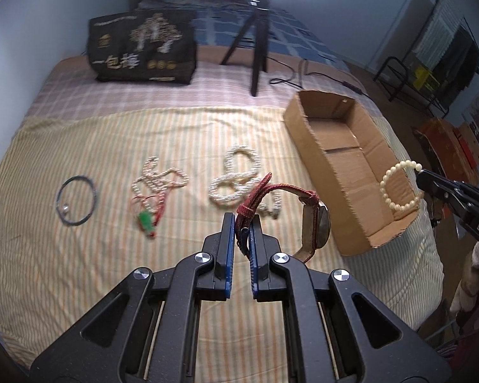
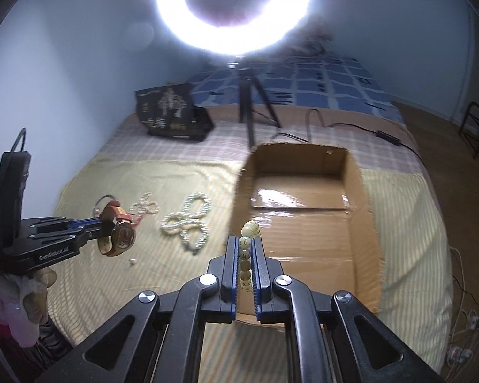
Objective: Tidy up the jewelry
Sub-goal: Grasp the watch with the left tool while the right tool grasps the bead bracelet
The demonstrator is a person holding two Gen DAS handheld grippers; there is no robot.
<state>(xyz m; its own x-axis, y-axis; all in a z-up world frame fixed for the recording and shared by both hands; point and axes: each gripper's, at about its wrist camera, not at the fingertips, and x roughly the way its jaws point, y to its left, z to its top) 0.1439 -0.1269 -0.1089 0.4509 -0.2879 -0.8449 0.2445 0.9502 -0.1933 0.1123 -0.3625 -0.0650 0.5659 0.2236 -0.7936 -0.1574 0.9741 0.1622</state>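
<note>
A glaring ring light [image 2: 233, 9] on a black tripod [image 1: 255, 44] stands over a bed [image 2: 399, 210] spread with striped and checked sheets, pale blue walls [image 2: 64, 63] behind.

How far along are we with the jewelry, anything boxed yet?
Nothing is boxed: the open cardboard box looks empty. In hand: the left tongs grip the red-strapped wristwatch, and the right tongs hold the cream bead bracelet at the box. Left on the striped sheet: white pearl strands, a tangled pearl necklace with green pendant, and a thin dark bangle.
</note>
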